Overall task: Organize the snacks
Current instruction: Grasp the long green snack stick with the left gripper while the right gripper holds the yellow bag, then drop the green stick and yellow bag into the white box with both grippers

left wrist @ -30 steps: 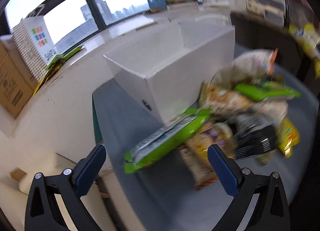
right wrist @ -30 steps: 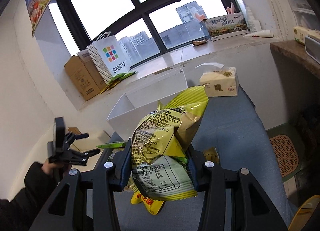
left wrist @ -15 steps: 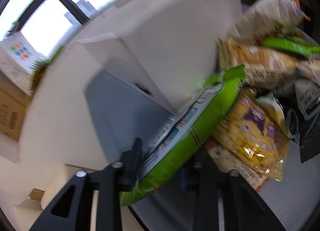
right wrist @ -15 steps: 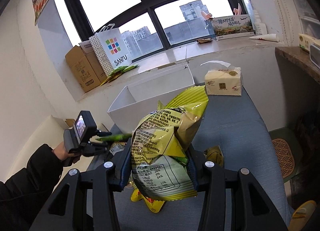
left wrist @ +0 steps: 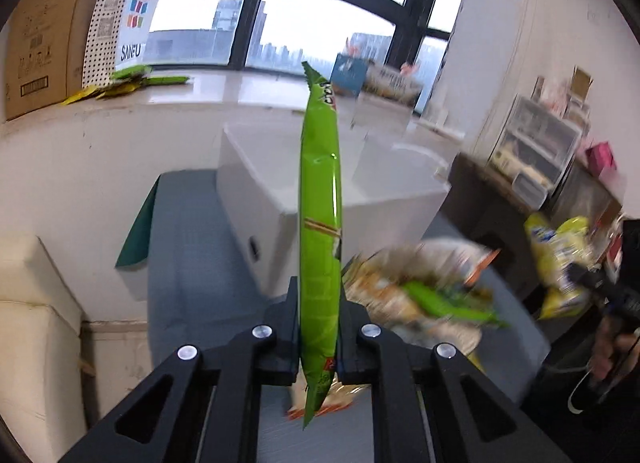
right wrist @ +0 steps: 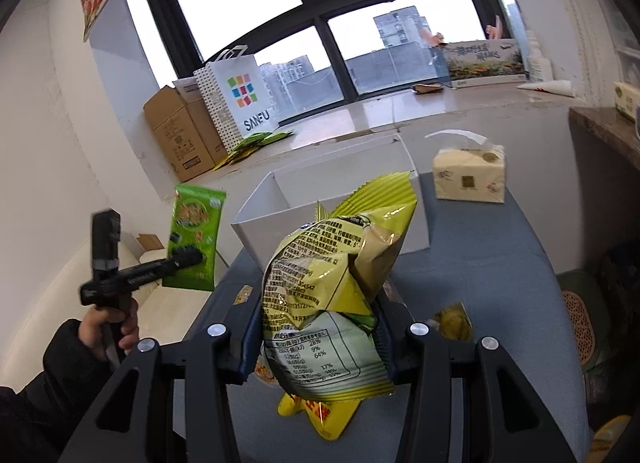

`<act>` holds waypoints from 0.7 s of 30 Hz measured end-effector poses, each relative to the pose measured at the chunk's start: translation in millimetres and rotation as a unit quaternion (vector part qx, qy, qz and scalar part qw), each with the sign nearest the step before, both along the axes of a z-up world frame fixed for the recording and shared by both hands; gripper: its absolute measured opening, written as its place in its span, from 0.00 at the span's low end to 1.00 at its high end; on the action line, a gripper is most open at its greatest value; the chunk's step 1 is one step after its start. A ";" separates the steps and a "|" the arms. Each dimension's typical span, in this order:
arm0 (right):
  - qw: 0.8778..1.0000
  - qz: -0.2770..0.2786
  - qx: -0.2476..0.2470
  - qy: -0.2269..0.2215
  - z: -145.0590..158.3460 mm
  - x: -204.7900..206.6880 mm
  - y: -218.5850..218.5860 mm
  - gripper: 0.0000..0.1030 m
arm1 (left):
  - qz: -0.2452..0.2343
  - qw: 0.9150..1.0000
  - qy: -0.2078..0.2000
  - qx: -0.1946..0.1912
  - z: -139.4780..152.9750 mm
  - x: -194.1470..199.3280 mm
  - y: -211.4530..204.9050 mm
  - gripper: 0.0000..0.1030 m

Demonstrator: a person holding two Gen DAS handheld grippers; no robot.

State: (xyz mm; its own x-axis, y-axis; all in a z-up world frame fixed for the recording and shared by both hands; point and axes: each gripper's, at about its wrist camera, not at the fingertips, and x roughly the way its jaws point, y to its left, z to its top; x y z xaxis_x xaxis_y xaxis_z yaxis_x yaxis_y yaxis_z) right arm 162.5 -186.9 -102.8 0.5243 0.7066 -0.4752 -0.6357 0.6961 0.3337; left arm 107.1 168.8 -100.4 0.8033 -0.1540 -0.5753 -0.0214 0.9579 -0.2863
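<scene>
Your left gripper (left wrist: 318,337) is clamped tight on one green snack packet (left wrist: 320,231), edge-on, its long axis running straight ahead beyond the fingers toward the one white box (left wrist: 280,167). Your right gripper (right wrist: 316,337) pinches one yellow chip bag (right wrist: 336,291), standing upright, box just ahead. A blurred snack pile (left wrist: 424,295) lies right of the left gripper on the tabletop (left wrist: 200,263).

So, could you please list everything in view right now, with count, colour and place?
green snack packet: one, green, clamped in left tongs
chip bag: one, yellow-green, clamped in right tongs
box: one, white, open, on table
snack pile: several, mixed colours, beside the box
tissue pack: one, cream, on table
table: one, grey-blue
SANFU bag: one, white, windowsill
cardboard box: one, brown, windowsill
left tongs: black, shut
right tongs: black, shut
</scene>
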 end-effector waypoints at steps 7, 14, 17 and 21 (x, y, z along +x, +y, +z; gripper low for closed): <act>1.000 0.020 -0.006 -0.009 23.2 39.0 39.7 0.49 | 0.028 0.997 -0.019 -0.073 29.9 26.5 9.1 0.13; 0.999 0.018 -0.030 0.017 43.8 129.6 94.3 0.49 | 0.049 0.996 -0.007 -0.070 56.4 97.6 15.8 0.13; 0.997 0.007 -0.063 0.038 43.5 172.5 117.8 0.49 | 0.056 0.996 0.011 -0.069 57.0 126.0 22.2 0.13; 0.994 -0.008 -0.096 0.052 41.7 214.6 136.8 0.49 | 0.063 0.996 0.044 -0.034 54.7 157.6 21.7 0.14</act>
State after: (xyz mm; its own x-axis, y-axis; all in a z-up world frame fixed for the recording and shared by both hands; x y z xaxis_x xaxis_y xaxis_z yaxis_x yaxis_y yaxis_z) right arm 377.1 -50.1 -61.1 0.4765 0.5897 -0.6521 -0.5927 0.7633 0.2572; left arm 264.7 190.5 -45.7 0.7658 -0.0966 -0.6357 -0.1677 0.9244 -0.3425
